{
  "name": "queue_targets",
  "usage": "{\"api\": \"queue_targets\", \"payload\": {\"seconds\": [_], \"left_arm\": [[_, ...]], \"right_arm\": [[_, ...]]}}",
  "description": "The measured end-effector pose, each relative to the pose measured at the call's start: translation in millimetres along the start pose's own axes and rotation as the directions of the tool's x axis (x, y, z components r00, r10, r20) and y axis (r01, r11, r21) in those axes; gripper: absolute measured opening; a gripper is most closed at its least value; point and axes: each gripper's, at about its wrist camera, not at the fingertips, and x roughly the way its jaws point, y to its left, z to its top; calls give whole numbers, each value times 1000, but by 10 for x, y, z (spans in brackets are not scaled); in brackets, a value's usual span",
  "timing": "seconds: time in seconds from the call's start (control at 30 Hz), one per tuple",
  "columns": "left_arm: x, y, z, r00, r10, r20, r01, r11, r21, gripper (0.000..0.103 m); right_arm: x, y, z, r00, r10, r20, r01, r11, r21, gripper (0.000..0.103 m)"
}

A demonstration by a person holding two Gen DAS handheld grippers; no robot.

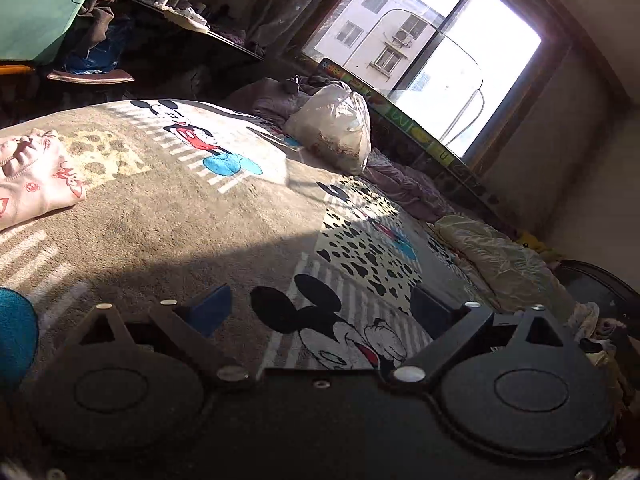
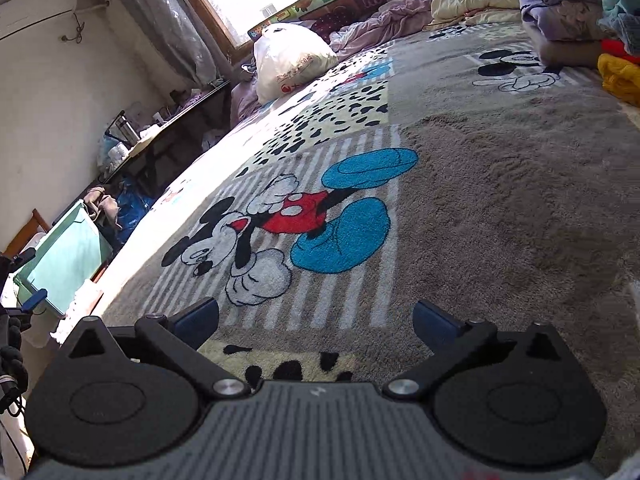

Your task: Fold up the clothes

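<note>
A folded pink garment with red prints (image 1: pixel 34 176) lies on the cartoon-mouse blanket (image 1: pixel 168 208) at the left edge of the left wrist view. My left gripper (image 1: pixel 320 308) hovers over the blanket, jaws wide apart, nothing between its blue pads (image 1: pixel 210 310). In the right wrist view my right gripper (image 2: pixel 316 316) is open too, above the blanket's (image 2: pixel 500 184) mouse print, with nothing in it. A pile of folded and loose clothes (image 2: pixel 568 20) sits at the far right of the bed. Part of the other gripper (image 2: pixel 34 300) shows at the left edge.
A white plastic bag (image 1: pixel 336 124) and crumpled purple bedding (image 1: pixel 404 184) lie along the window side. A green bin (image 1: pixel 36 12) and a cluttered dark table (image 1: pixel 188 24) stand beside the bed. Yellow and red clothes (image 2: pixel 620 72) lie at the right edge. A blue thing (image 1: pixel 14 328) shows at lower left.
</note>
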Motion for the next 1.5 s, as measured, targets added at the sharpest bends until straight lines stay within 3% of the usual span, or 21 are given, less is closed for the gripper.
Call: {"api": "queue_targets", "payload": {"seconds": [0.2, 0.33, 0.57, 0.87, 0.93, 1.2, 1.33, 1.5], "left_arm": [[506, -967, -693, 982, 78, -171, -49, 985, 164, 103], [599, -1273, -1122, 969, 149, -196, -75, 937, 340, 103], [771, -1336, -1510, 934, 219, -283, -90, 909, 406, 103], [930, -1444, -1860, 915, 323, -243, -132, 807, 576, 103], [941, -1474, -1873, 911, 336, -237, -141, 797, 587, 103], [912, -1459, -1805, 910, 324, -260, -126, 811, 571, 103], [709, -1570, -1695, 934, 282, -222, -112, 817, 566, 103], [519, -1632, -1526, 953, 250, -173, -119, 830, 545, 103]], "right_arm": [[-84, -141, 3, 993, -118, -16, 118, 993, -5, 103], [-105, -162, -10, 980, -196, -20, 194, 980, -52, 103], [-83, -184, -20, 959, -282, -26, 278, 955, -101, 103], [101, -307, -127, 919, -388, -74, 372, 913, -168, 103], [141, -269, -169, 910, -411, -63, 391, 898, -203, 103], [151, -255, -205, 905, -424, -49, 405, 889, -214, 103], [-22, -252, -118, 938, -347, -20, 342, 932, -122, 103], [-164, -132, -39, 931, -365, 26, 365, 923, -125, 103]]}}
